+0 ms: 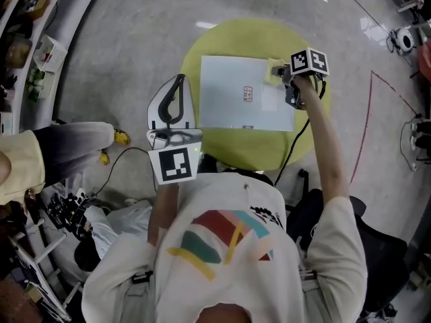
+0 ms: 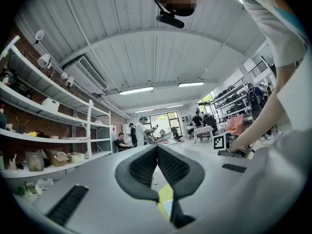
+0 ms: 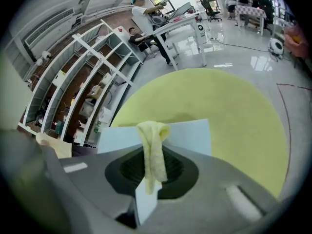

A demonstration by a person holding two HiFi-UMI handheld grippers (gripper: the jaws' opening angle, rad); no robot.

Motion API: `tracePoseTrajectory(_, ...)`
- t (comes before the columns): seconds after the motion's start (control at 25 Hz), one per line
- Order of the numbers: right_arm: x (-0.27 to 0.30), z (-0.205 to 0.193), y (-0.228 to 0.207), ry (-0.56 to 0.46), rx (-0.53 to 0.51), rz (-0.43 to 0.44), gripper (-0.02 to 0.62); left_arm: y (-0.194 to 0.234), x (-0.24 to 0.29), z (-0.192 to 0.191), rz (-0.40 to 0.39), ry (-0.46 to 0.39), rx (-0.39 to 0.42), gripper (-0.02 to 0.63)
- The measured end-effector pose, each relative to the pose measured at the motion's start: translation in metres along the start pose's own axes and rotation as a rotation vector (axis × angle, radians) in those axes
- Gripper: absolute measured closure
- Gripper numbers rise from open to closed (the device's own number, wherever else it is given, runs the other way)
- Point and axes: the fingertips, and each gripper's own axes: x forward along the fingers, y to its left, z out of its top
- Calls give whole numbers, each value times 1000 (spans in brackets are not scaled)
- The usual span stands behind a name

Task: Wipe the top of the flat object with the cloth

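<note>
Right hand-held gripper (image 3: 153, 165), jaws clamped on a yellow cloth (image 3: 153, 145), at the far right corner of the pale flat panel (image 1: 222, 93) on a round yellow-green worktop (image 1: 232, 148); left hand-held gripper (image 2: 157, 167) closed, empty.

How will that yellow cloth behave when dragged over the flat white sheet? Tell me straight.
The cloth is probably floppy: it folds and droops from the right gripper shut on it. It looks thin and light, so it may bunch when dragged. The flat object lies unheld on the table and might slide along.
</note>
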Motion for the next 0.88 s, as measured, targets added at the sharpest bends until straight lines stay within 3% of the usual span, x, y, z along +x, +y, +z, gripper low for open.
tracePoseTrajectory(0.56, -53, 5, -95, -39, 35, -195, 569, -14, 10, 16, -40, -11, 63, 591)
tracePoseTrajectory(0.72, -55, 1, -100, -55, 39, -191, 569, -14, 8, 17, -31, -12, 76, 591)
tracePoseTrajectory(0.88, -77, 13, -74, -158, -10, -136, 569, -13, 4, 19, -25, -17, 72, 591)
